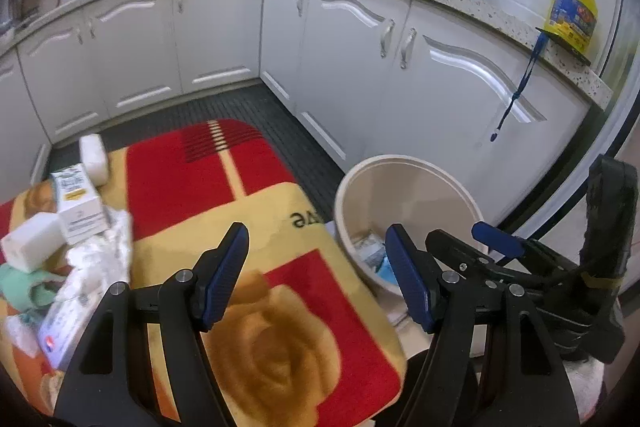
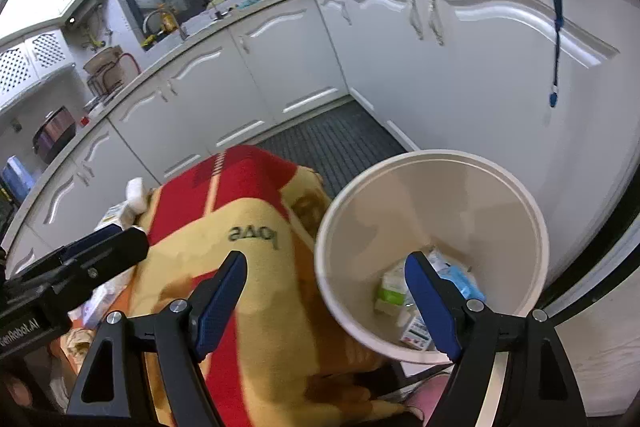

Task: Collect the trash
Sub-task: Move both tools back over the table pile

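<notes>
Both tongs hang empty with their jaws apart, nothing between the blue pads. The left gripper (image 1: 320,275) hovers over the red-and-yellow rug (image 1: 256,251); the right gripper (image 2: 326,307) straddles the near edge of the cream bin (image 2: 432,163), one pad over the rug, the other over the bin's mouth.

The remaining trash, a heap of white boxes and crumpled wrappers (image 1: 68,227), lies to the left of the left gripper, along the rug's left edge, well apart from the bin (image 1: 404,167). The heap's long axis runs from near to far, roughly in line with the way the tongs point. I judge the left hand the nearer one for the next pick. A few packets (image 2: 400,291) already sit at the bin's bottom.

Open rug stretches between heap and bin. The white cabinets (image 1: 352,47) hem in the far side and the right.
</notes>
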